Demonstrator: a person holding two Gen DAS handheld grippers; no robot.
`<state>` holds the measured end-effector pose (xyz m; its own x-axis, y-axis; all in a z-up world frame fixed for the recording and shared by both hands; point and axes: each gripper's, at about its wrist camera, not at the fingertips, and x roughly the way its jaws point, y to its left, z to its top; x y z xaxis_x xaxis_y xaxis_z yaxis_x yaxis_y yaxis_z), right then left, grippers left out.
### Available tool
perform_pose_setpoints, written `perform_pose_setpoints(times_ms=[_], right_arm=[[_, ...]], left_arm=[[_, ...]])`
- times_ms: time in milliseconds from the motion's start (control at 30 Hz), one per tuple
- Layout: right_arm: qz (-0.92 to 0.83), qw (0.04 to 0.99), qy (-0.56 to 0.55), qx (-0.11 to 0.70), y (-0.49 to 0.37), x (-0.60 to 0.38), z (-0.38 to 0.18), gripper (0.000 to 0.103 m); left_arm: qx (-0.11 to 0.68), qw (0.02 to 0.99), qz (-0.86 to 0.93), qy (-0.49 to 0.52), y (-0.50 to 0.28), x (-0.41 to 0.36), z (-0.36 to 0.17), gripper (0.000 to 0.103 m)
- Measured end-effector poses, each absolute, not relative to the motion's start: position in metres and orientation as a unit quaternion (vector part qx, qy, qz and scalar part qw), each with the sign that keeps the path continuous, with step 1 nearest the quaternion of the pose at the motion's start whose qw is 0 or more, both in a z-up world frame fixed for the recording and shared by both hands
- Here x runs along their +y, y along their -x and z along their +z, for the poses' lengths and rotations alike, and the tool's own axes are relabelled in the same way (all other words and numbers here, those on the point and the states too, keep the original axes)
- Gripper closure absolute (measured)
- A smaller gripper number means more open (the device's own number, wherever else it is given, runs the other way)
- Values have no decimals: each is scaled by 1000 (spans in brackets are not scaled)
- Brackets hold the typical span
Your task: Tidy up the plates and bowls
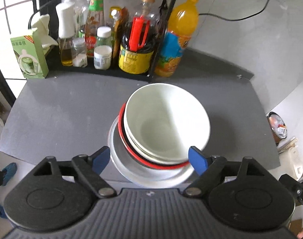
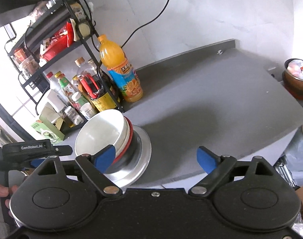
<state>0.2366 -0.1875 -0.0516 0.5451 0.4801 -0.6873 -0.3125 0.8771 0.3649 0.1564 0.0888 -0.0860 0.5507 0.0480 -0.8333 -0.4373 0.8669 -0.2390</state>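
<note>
On your far left, in the left wrist view, a green carton (image 1: 29, 56) stood at the edge of the grey counter (image 1: 67, 109), and beside it a black rack (image 1: 103, 72) held a crowd of bottles, among them a dark sauce bottle (image 1: 136, 49) with a red handle. Just right of the rack stood an orange juice bottle (image 1: 176, 37).

The stack of dishes sat near the front edge of the counter. A white bowl (image 1: 165, 119) was on top, tilted, nested over another white dish and a red-rimmed bowl (image 1: 143, 159), all resting on a white plate (image 1: 131, 171) that overhung the counter edge a little.

Your left gripper (image 1: 149, 159) had its blue fingers (image 1: 197, 159) spread wide on either side of the stack. The right finger lay at the bowl's rim, though I cannot tell if it touched; the left one stood just clear of the plate. It gripped nothing.

In the right wrist view, your right gripper (image 2: 157, 158) was also spread wide and held nothing. Its left blue finger (image 2: 104, 158) overlapped the near side of the stack, at the white bowl (image 2: 99, 133) and red rim (image 2: 129, 133), above the plate (image 2: 143, 149); contact cannot be judged. Its right finger hung over bare counter (image 2: 211, 109). The juice bottle (image 2: 121, 71) stood behind the stack, and at far right a brown pot (image 2: 297, 79) sat beyond the counter's end.
</note>
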Motion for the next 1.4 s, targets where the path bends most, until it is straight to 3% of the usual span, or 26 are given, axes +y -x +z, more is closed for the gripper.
perform_pose_setpoints(times_ms=[300,1000,1400], right_arm=[[208,888,-95,400,-196,-202,-29,1],[134,922,-92,352,-87,-144,7,0],[124,930,-71,338,-39,-112,28,0]], left_arm=[[441,866,124,203,-119,68,-52,12],[428,890,47,150,-20,124,-15,1],[418,901,23,115,29,135,-7,1]])
